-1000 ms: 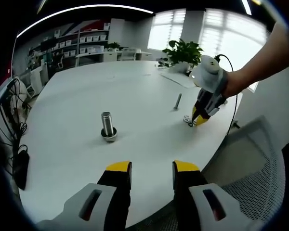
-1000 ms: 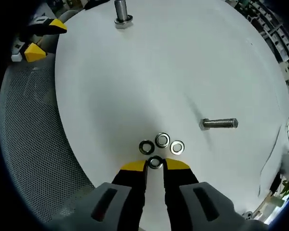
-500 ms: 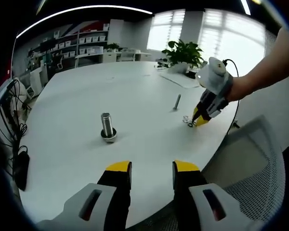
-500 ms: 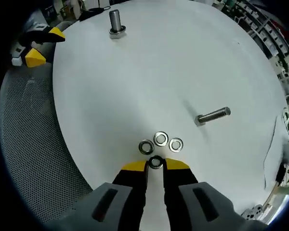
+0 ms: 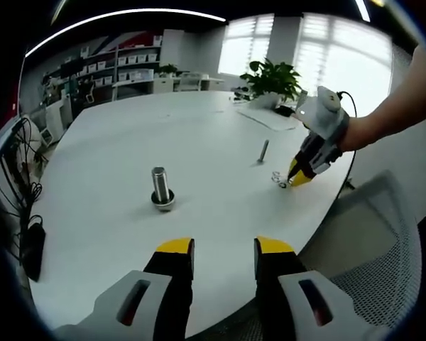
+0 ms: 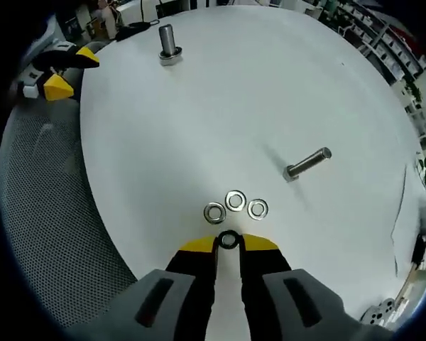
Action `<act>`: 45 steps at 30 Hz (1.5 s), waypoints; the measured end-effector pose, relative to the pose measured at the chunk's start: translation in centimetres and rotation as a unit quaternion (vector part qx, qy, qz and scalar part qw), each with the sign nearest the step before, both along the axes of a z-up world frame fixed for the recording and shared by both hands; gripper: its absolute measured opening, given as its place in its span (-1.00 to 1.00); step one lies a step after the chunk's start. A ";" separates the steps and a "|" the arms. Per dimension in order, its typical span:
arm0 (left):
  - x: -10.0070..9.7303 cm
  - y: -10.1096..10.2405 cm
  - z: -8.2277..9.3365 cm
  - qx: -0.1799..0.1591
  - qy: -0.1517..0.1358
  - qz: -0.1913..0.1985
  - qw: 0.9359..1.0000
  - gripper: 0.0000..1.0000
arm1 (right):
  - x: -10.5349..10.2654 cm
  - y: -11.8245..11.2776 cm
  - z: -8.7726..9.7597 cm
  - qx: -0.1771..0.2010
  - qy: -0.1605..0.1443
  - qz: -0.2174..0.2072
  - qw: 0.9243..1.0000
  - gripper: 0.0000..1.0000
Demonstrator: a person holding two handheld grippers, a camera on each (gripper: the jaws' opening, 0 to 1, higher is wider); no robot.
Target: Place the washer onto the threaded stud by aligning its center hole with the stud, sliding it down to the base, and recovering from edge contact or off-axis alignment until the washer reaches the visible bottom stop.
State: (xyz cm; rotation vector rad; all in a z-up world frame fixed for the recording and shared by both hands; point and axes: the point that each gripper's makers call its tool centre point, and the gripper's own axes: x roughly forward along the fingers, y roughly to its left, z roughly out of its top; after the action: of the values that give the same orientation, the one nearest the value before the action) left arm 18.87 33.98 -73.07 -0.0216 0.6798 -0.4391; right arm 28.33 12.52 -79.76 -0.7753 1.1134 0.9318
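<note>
left gripper (image 5: pixel 224 250) jaws parted, nothing between them; upright threaded stud (image 5: pixel 160 187) ahead, slightly left of jaws, on white table (image 5: pixel 113 142); right gripper (image 5: pixel 298 175) far right ahead by loose washers (image 5: pixel 277 177); bolt (image 5: pixel 263 150) lying beyond

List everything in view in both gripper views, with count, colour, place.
Round white table: 1, white, under all the parts.
Upright threaded steel stud: 1, silver, standing on its base at the far side of the table in the right gripper view; mid-table in the left gripper view.
Loose steel bolt: 1, silver, lying on its side right of the washers.
Flat steel washers: 3, silver, in a cluster on the table just ahead of the right gripper.
Gripped washer: 1, dark-looking, between the right gripper's tips.
Mesh office chair: 1, grey, at the table edge.
Potted plant: 1, green, far table edge.
Left gripper: 1, black with yellow tips, open, above the near table edge.
Right gripper: 1, black with yellow tips, shut on the washer.
</note>
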 end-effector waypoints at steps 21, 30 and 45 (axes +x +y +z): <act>0.0 0.0 0.1 0.000 -0.003 0.000 1.000 -0.38 | 3.9 0.3 4.2 0.045 -0.032 -0.034 0.998 -0.71; 0.0 -0.1 0.0 0.000 -0.002 -0.002 1.000 -0.37 | 6.1 1.4 5.8 0.044 -0.060 -0.018 0.997 -0.71; 0.1 0.0 0.1 -0.001 -0.005 0.000 1.000 -0.37 | 7.8 2.9 6.7 0.050 -0.080 -0.005 0.996 -0.71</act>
State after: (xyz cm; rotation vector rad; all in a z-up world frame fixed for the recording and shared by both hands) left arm 18.96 33.94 -72.97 -0.0219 0.6697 -0.4407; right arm 36.11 15.45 -73.07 -0.7471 0.9231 0.8942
